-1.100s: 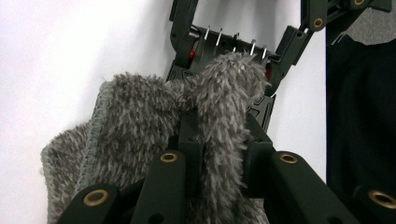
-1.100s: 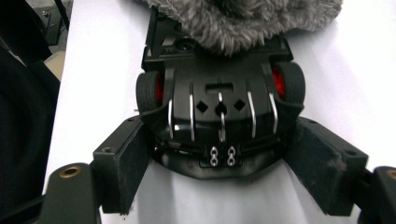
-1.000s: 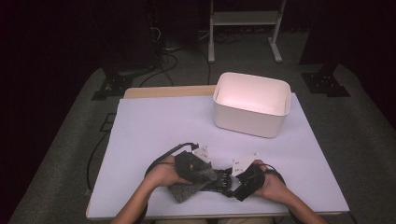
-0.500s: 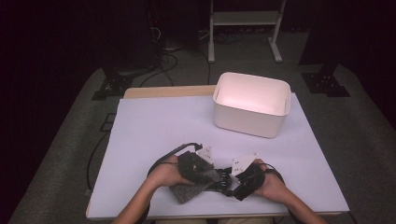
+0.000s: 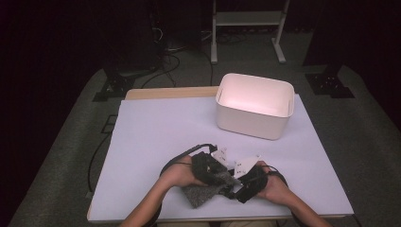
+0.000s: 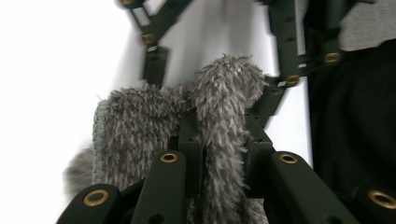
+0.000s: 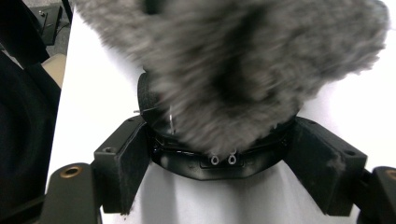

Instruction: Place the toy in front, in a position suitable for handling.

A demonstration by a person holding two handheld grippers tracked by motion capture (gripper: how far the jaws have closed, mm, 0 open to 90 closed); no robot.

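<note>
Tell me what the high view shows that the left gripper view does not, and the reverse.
High view: the white bin at the far side of the table, and the left hand and right hand close together at the near edge. Left gripper view: the left gripper, its jaws shut on a fold of the grey furry item. Both: that furry item and the white table.

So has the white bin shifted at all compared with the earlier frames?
No. The white bin sits in the same spot at the far right of the table, its back edge in line with the table's far edge as before.
</note>
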